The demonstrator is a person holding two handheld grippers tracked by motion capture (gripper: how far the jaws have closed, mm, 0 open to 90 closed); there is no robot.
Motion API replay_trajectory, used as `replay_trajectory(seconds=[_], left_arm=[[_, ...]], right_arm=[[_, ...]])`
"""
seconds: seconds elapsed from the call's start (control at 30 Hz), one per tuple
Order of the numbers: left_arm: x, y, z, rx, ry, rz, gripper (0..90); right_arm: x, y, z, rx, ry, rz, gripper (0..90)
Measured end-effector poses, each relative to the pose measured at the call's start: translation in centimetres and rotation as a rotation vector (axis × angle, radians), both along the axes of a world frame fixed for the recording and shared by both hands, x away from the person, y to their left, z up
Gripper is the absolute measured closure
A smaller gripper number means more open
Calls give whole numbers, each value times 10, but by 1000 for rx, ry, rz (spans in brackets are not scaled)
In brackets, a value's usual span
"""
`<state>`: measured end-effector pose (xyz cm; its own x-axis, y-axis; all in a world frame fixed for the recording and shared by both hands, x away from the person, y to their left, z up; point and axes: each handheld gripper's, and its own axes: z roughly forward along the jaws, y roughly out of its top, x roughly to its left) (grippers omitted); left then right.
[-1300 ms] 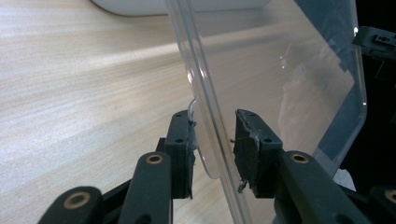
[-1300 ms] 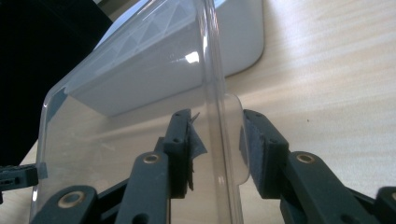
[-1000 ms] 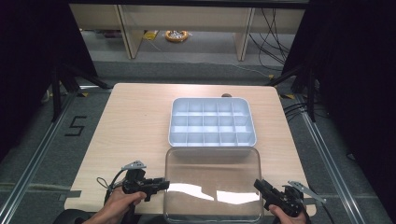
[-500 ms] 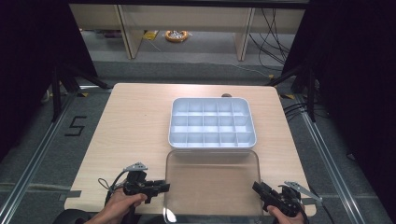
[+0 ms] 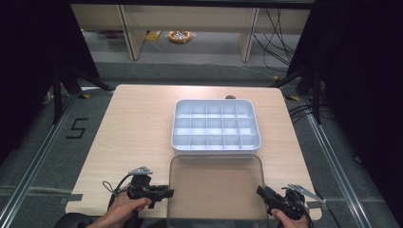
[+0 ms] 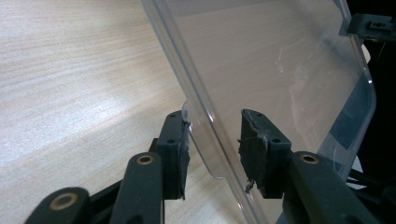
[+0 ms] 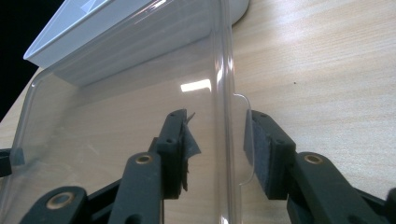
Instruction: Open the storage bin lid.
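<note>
A clear plastic lid [image 5: 216, 185] sits at the near edge of the bench [image 5: 133, 128], midway along it, its far edge just beside the near wall of a white compartment tray [image 5: 216, 126] that lies in the middle of the bench. The lid's near edge reaches out to the bench's near edge. The left gripper [image 5: 164, 193] sits at the lid's left side; in the left gripper view its jaws stand apart with the lid's rim and a small tab between them, the left pad touching the tab, the right pad clear of the plastic. The right gripper [image 5: 260, 191] sits at the lid's right side; in the right gripper view its jaws likewise straddle the rim and a tab, spread, neither pad pressing on it
</note>
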<state>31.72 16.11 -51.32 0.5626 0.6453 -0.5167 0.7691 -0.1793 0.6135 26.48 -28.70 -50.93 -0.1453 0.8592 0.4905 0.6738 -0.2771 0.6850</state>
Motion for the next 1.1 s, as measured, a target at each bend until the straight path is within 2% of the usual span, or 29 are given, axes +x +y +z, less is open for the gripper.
replay_trajectory(seconds=[0.07, 0.13, 0.2, 0.23, 0.3, 0.37, 0.4, 0.43, 0.47, 0.5, 0.53, 0.57, 0.63, 0.7, 0.8, 0.9, 0.93, 0.97, 1.03, 1.07, 1.1], left_arm=[[0, 0, 0, 7, -1, -9, 607], [1, 0, -1, 7, 2, -16, 604], [1, 0, -1, 7, 2, -18, 602], [1, 0, -1, 9, 3, -19, 599], [2, 0, -2, 13, 3, -19, 597], [2, -1, -2, 11, 5, -18, 596], [1, -2, -2, 9, 6, -13, 595], [1, -1, -2, 14, 3, -21, 595], [1, -2, -2, 17, 3, -24, 593], [1, -2, -3, 18, 5, -24, 590], [1, -3, -3, 22, 6, -23, 587], [1, -3, -3, 22, 11, -30, 578], [1, -3, -3, 28, 8, -33, 573], [1, -3, -3, 27, 10, -33, 558], [1, -3, -3, 25, 10, -29, 538], [2, -3, -2, 26, 8, -16, 490], [2, -2, -2, 26, 2, -11, 471], [4, 0, 0, 15, -2, -1, 466], [4, 0, 1, 14, -9, 7, 415], [4, 1, 3, 30, -30, 16, 395], [4, 1, 4, 31, -39, 20, 395]], right_arm=[[0, -1, 0, -29, 11, -5, 605], [1, 1, -1, 5, 6, 1, 603], [1, 1, -2, 3, 13, -5, 602], [1, -1, -2, -20, 8, 4, 602], [1, -1, -2, -36, 13, -7, 602], [1, 0, -1, -9, 10, 0, 600], [2, 0, -3, -17, 5, 0, 599], [0, 4, 0, 44, 55, -26, 597], [1, 3, -1, 25, 47, -26, 596], [2, 0, -4, -22, 9, -5, 596], [0, 4, -1, 52, 54, -25, 595], [3, 0, -4, -12, 14, -13, 593], [3, 0, -4, -6, 25, 0, 588], [3, -1, -5, -38, 28, -1, 580], [4, 0, -5, -24, 28, -10, 569], [3, -1, -3, -36, 28, -12, 560], [3, -1, -2, -23, 36, -19, 566], [3, -1, -1, -2, 6, -23, 559], [3, -2, -1, -3, 8, -14, 552], [0, 3, 2, 51, 64, -30, 544], [0, 3, 2, 51, 64, -30, 544]])
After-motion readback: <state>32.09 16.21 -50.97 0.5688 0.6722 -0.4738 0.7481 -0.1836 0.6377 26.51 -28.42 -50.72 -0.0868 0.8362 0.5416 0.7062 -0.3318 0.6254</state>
